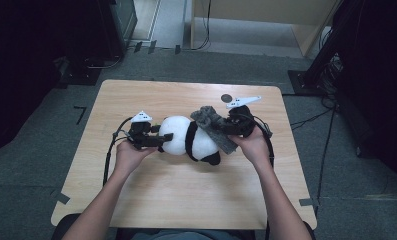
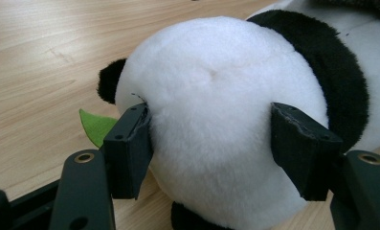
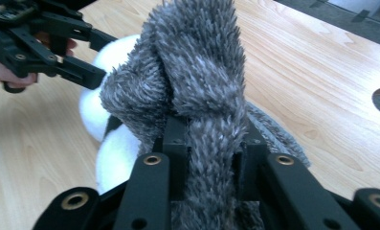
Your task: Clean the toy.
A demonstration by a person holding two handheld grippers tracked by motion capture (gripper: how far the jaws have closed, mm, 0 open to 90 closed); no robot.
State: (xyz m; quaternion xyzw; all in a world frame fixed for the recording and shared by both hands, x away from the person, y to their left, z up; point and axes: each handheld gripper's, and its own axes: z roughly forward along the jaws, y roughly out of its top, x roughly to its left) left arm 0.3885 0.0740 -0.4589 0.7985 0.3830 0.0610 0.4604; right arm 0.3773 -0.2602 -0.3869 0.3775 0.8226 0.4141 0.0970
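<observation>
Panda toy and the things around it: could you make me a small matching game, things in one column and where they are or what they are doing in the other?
Things:
1. panda toy
2. grey fuzzy cloth
3. green felt leaf
4. left gripper

Places or states:
A. pinched between the jaws of the right gripper
B. lies on the wooden table, black and white
C. peeks out beside the panda's head, flat on the wood
D. jaws pressed on both sides of the panda's white head

Pairs: 1-B, 2-A, 3-C, 4-D
</observation>
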